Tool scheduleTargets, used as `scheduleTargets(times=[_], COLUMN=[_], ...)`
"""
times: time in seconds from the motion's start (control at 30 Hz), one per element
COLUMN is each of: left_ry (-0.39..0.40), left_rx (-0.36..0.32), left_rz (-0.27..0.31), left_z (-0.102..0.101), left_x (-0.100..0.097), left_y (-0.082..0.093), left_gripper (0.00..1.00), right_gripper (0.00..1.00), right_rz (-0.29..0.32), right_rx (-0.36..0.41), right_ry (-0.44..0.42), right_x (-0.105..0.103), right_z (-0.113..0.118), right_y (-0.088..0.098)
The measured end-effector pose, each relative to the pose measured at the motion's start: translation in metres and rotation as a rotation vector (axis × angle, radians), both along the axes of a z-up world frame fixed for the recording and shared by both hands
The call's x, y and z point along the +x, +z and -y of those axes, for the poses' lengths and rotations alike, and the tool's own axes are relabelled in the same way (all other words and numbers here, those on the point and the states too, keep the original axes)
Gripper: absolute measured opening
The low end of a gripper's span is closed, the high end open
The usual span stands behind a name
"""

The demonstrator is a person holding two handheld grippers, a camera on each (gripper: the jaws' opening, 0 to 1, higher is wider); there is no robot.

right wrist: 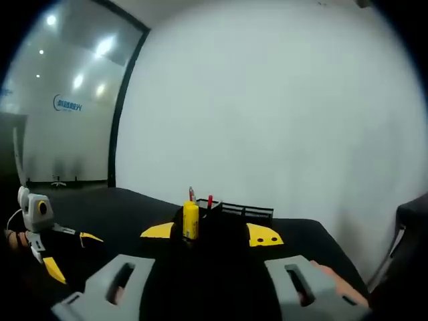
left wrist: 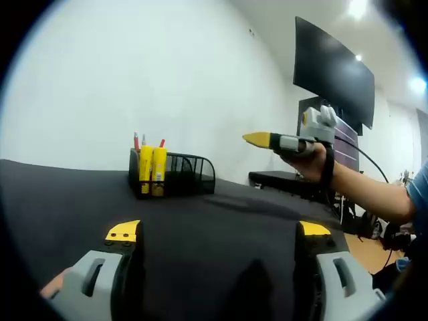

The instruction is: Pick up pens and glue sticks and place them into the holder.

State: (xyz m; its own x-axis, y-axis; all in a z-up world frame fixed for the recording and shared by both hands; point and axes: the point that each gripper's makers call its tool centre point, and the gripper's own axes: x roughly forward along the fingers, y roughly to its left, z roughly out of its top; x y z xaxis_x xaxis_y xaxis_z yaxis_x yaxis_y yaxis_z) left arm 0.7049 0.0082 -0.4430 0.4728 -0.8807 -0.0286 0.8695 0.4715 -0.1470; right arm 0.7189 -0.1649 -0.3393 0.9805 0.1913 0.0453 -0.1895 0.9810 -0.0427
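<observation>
Two grippers, both with jaws spread wide and nothing between them. In the left gripper view, the left gripper [left wrist: 221, 233] frames bare black tabletop [left wrist: 221, 221], its yellow tips well apart. At about eleven o'clock from it stands the black mesh holder [left wrist: 175, 175], with two yellow glue sticks [left wrist: 152, 170] upright in its left compartment and red-capped pens [left wrist: 137, 142] poking up just behind them. At two o'clock the right gripper [left wrist: 257, 139] hangs in the air in a person's hand [left wrist: 314, 160], well above the cloth and to the right of the holder.

In the right gripper view, the right gripper [right wrist: 210, 234] points straight at the holder [right wrist: 244, 212], glue stick [right wrist: 190, 221] at twelve o'clock between its open tips; the left gripper [right wrist: 50, 257] sits low at nine o'clock.

No loose pen or glue stick is visible on the table, so the task looks close to done or done. Any further pick should approach level, jaws astride the barrel, then lower it vertically into a free compartment without knocking the standing sticks.
</observation>
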Motion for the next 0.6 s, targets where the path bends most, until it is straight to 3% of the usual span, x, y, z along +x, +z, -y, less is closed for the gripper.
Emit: scheduleTargets(times=[0.27, 0.6], left_ry=[0.008, 0.017], left_rx=[-0.008, -0.002], left_rz=[0.005, -0.007], left_z=[0.0, -0.001], left_x=[0.001, 0.003], left_y=[0.001, -0.001], left_gripper=[0.94, 0.95], right_gripper=[0.55, 0.64], right_rz=[-0.013, -0.07], right_rx=[0.04, 0.033], right_ry=[-0.008, 0.012], right_x=[-0.02, -0.036], right_z=[0.011, 0.0], right_y=[-0.022, -0.061])
